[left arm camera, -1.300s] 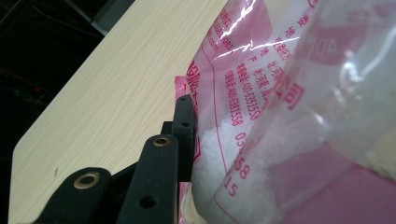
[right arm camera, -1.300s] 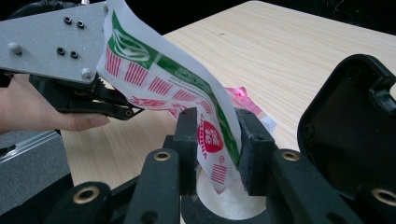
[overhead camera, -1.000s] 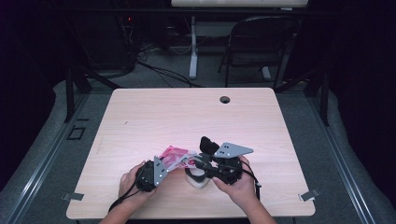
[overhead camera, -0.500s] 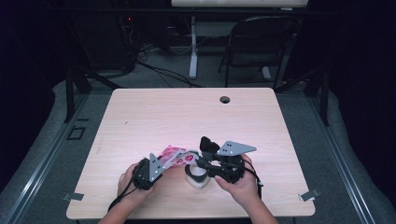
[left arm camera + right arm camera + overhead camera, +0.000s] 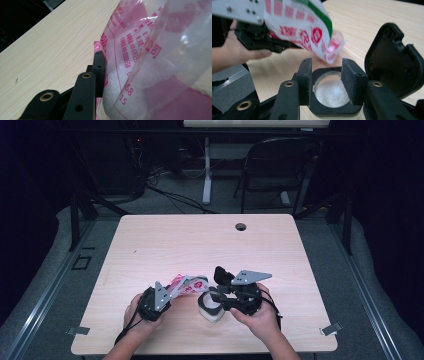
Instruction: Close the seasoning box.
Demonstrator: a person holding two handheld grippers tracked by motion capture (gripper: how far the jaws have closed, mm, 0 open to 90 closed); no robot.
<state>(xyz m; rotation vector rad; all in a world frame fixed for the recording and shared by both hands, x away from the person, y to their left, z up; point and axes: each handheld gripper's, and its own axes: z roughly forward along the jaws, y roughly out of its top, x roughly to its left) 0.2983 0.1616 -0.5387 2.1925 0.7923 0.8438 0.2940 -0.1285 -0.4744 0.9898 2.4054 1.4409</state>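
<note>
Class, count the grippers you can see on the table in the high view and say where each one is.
2. The left gripper holds a pink bag near the front edge; the right gripper is beside it at a white jar.

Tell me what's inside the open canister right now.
White granules fill the canister behind its clear round inner rim. How deep they go is hidden by its black collar and the right gripper around it; the bag hangs above.
</note>
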